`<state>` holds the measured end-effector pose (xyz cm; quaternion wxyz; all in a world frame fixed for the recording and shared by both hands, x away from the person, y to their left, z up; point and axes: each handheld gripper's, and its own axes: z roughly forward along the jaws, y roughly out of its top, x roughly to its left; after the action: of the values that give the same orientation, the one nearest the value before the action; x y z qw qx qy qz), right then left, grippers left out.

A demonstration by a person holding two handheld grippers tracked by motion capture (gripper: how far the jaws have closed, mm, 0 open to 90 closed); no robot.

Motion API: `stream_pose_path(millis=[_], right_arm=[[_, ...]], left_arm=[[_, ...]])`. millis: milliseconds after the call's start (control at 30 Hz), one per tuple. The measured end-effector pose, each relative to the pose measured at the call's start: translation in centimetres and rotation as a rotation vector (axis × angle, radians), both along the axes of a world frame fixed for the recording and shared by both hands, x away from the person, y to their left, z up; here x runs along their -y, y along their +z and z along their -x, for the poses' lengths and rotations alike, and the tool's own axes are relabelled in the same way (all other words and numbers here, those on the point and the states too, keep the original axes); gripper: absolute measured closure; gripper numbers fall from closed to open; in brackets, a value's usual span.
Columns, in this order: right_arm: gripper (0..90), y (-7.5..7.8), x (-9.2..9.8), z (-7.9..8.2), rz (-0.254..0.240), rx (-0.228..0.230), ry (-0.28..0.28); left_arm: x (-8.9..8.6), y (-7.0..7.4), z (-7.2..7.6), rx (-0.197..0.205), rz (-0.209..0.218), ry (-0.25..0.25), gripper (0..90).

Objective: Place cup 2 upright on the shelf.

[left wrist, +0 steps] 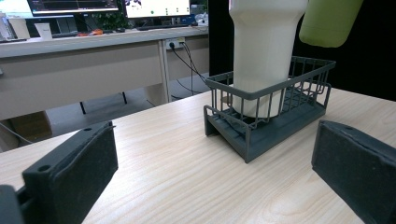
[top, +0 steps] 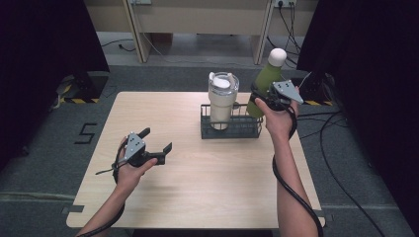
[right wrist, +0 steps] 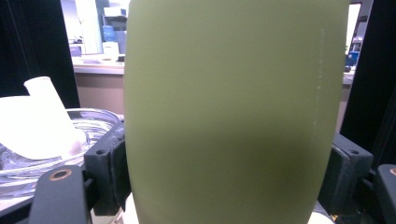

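A green bottle point(top: 267, 81) with a white cap hangs over the right end of a dark wire basket point(top: 230, 132); my right gripper point(top: 263, 98) is shut on its body. In the right gripper view the bottle point(right wrist: 233, 112) sits between both pads. A cream tumbler point(top: 222, 100) with a clear lid stands upright in the basket's left half. My left gripper point(top: 157, 141) hovers over the table's left part, open and holding nothing. In the left gripper view its pads point(left wrist: 74, 172) stand wide apart, facing the basket point(left wrist: 271, 121) and tumbler point(left wrist: 261, 51); the bottle's base point(left wrist: 329, 21) hangs above the basket's far end.
The light wooden table point(top: 207, 192) has bare surface in front of the basket and between the two hands. Black curtains flank both sides. A desk point(left wrist: 93, 60) with monitors stands beyond the table. Cables point(top: 341, 163) lie on the floor at the right.
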<state>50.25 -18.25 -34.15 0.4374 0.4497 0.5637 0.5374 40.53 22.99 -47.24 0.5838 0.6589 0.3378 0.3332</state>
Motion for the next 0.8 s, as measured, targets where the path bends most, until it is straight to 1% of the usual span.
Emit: stream_pose_path(millis=[433,600,800], right_arm=[[21.2,0.0,-0.7,-1.3,0.005,-0.018,0.000],[21.2,-0.4,-0.9,-1.9,0.010,-0.034,-0.002],[21.2,-1.0,-1.2,-2.5,0.003,-0.054,-0.003]], left_arm=[[0.0,0.1,0.0,0.000,0.003,0.001,0.0],[-0.1,0.0,0.0,0.000,0.003,0.001,0.0],[-0.1,0.0,0.0,-0.001,0.003,0.001,0.0]])
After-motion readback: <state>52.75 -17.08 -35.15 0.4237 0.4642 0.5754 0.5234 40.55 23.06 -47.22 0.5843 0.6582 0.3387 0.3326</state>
